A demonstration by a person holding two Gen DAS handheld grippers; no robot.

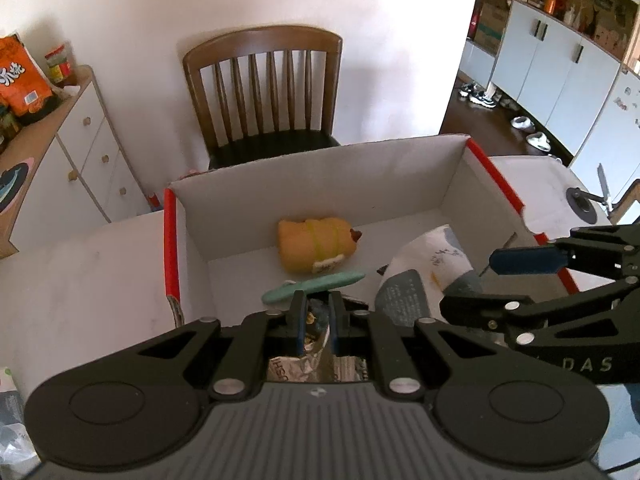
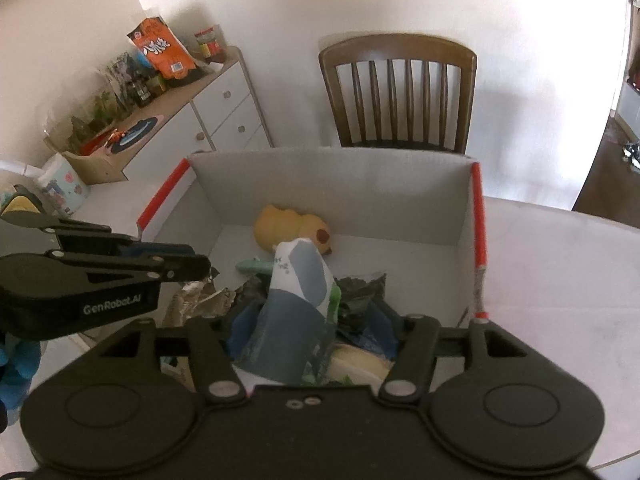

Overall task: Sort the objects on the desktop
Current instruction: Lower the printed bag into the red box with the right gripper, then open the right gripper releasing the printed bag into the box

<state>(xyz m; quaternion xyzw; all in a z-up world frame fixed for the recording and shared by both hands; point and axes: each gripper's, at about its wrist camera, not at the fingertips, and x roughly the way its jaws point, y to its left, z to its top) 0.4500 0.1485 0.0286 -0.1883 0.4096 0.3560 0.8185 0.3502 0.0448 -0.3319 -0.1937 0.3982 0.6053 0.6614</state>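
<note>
Both loads are over the white box (image 1: 320, 176) on the tabletop (image 1: 80, 280) now, left claw (image 1: 316, 320) clenched on a crinkly foil wrapper (image 1: 316, 360), right claw (image 2: 312, 344) grasping a blue-and-white packet (image 2: 296, 304), so next comes letting go to drop them inside.

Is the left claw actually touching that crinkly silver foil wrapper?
Touching. The left wrist view shows the left gripper with its blue-padded fingers nearly closed, pinching the crinkly silver foil wrapper between them.
</note>
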